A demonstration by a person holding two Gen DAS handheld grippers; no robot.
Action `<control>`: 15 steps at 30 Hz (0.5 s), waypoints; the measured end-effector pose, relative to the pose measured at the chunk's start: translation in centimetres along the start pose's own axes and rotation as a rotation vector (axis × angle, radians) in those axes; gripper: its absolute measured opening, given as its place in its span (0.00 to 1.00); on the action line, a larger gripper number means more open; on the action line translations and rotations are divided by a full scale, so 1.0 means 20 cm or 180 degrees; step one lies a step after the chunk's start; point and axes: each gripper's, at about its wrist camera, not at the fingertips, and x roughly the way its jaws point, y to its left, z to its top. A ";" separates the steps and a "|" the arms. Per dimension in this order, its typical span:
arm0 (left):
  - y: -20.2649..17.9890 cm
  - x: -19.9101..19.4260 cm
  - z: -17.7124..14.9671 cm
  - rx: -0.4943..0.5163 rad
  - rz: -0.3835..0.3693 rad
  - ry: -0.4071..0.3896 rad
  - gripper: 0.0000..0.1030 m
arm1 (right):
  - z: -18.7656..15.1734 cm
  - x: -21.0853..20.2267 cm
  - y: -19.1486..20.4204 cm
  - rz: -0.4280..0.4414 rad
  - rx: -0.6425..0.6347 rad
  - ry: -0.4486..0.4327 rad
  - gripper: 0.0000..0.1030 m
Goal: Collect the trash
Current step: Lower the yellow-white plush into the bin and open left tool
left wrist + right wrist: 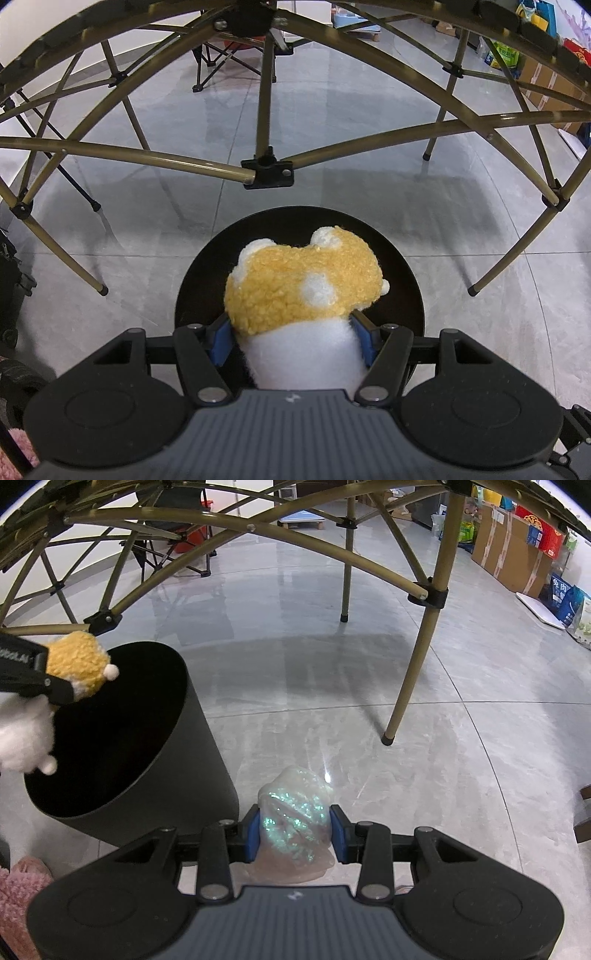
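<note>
We hold the plush toy (303, 288) clamped in our left tool (291, 332) directly over the black bin (122, 738) for dropping, while our right tool (295, 834) grips a glittery wrapper (295, 812) beside the bin, waiting its turn.

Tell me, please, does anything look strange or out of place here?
Yes. The left gripper holds a plush toy, yellow and white and intact-looking, right over the open black bin. A toy is an odd thing to collect as trash. The right gripper holds a glittery crumpled wrapper, which fits the job.
</note>
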 end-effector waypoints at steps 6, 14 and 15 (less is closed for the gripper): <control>-0.01 0.02 0.00 -0.0017 0.0017 0.0031 0.62 | 0.00 0.01 -0.01 -0.0048 -0.0014 -0.0002 0.36; -0.03 0.02 0.00 0.0016 -0.0036 0.0051 0.68 | -0.01 0.01 -0.02 -0.0071 -0.0033 -0.0011 0.36; -0.03 0.02 0.01 0.0011 -0.0052 0.0055 0.73 | -0.01 0.01 -0.02 -0.0073 -0.0034 -0.0015 0.36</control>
